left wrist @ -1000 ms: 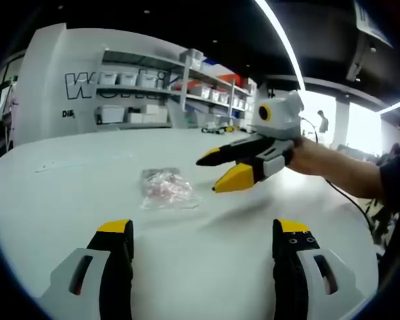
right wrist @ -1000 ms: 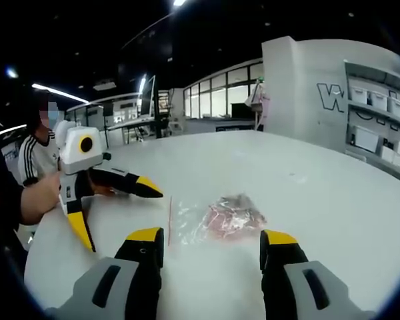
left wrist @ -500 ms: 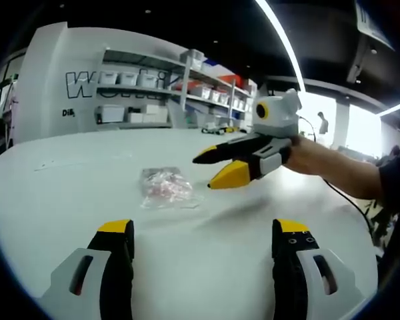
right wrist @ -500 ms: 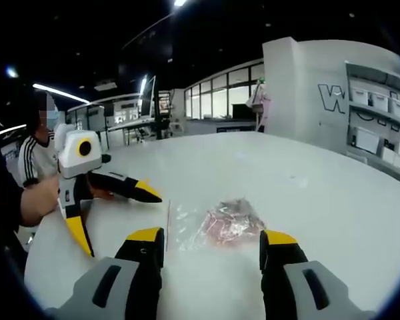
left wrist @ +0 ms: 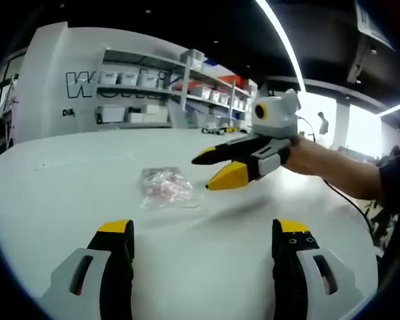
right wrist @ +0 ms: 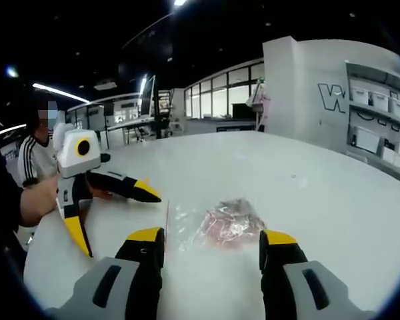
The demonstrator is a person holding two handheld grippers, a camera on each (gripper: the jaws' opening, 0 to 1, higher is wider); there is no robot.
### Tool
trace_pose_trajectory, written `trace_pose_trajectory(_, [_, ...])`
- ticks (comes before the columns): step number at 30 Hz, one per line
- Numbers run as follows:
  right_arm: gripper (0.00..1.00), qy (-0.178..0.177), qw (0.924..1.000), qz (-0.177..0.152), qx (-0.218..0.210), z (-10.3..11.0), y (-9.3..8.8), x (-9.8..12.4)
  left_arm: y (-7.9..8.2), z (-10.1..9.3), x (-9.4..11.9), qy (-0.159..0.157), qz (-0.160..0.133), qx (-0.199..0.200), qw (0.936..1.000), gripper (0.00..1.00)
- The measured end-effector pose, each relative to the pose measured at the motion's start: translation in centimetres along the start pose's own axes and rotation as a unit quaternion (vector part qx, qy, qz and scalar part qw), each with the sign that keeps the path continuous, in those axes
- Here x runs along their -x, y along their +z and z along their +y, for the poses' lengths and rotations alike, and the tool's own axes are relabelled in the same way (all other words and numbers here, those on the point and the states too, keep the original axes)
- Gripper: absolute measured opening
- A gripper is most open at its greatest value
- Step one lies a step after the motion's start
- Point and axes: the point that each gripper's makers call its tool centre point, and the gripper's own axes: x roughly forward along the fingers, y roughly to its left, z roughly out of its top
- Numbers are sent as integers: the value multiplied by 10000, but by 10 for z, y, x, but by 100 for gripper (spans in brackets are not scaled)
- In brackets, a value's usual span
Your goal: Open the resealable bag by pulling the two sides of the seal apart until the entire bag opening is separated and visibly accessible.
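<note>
A pale round bench (left wrist: 67, 193) is carrying one resealable bag (left wrist: 165, 188), lying flat ahead of the left gripper (left wrist: 203, 233), whose fingers are gaping. The right gripper (left wrist: 218, 171) is hovering beside it, spread.

In the right gripper view the bag (right wrist: 217, 223) is sitting just beyond the fingers — approach step; next, pinching the seal's sides.

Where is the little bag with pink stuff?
The bag lies flat on the white table, just beyond the open right claw and apart from the left claw.
</note>
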Motion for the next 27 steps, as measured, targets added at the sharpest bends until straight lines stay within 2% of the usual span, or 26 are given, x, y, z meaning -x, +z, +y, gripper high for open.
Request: trace_pose_trajectory(27, [55, 5, 10000, 35, -27, -3, -1, -6, -1, 2, 0, 20, -24, 24, 10000, 84])
